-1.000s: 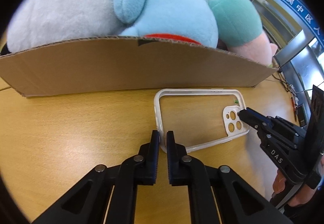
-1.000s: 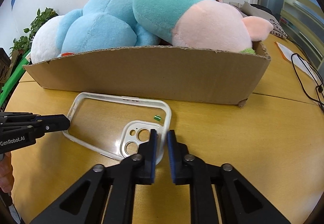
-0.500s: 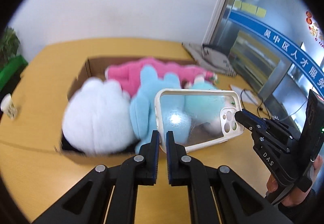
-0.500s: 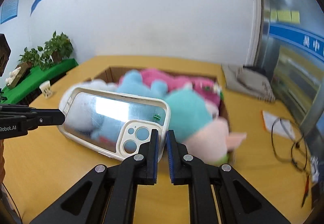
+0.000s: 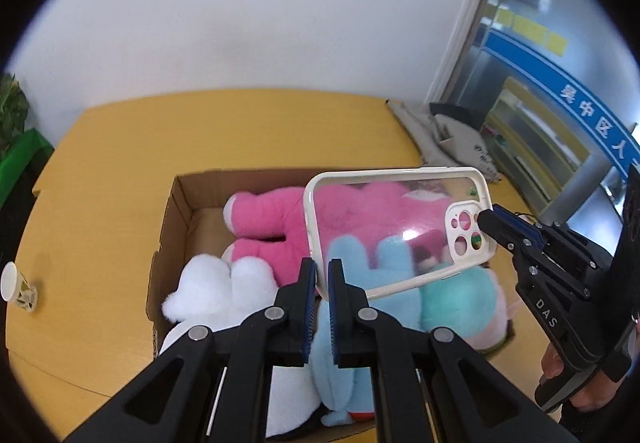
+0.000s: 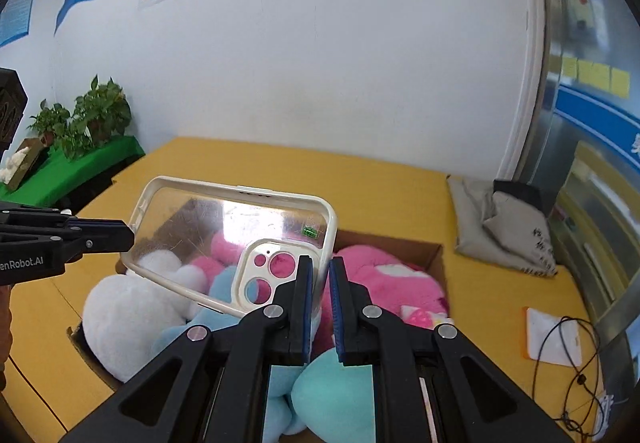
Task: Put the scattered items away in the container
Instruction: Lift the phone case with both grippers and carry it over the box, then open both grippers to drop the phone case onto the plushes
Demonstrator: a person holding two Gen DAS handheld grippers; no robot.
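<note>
Case: the clear phone case with a cream-white rim and camera cut-outs [image 5: 394, 231] hangs in the air above the box, held level between my two tools so it neither twists nor flexes.
Left grip: my left gripper [image 5: 322, 275] has its jaws clenched on the case's plain corner, at 6 o'clock in the left wrist view.
Right grip: my right gripper [image 6: 320, 279] has its jaws clamped on the rim beside the camera cut-outs, at 6 o'clock in its own view; a thin rim is the only part stiff enough to pinch.
Why two ends: I judge a case this light and springy would droop or spin from a single pinch.
Box: the brown cardboard box [image 5: 176, 211] lies straight below.
Contents: the pink plush toy [image 5: 264, 215] sits at 12 o'clock in the box, the white plush toy [image 5: 212, 295] at 9, the light blue plush toy [image 6: 224, 327] centre, the teal plush toy [image 5: 452, 303] at 3.
Bench: the yellow wooden bench [image 5: 104, 179] carries the box.
Next: I judge both jaws should lower together, then release onto the soft pile.
</note>
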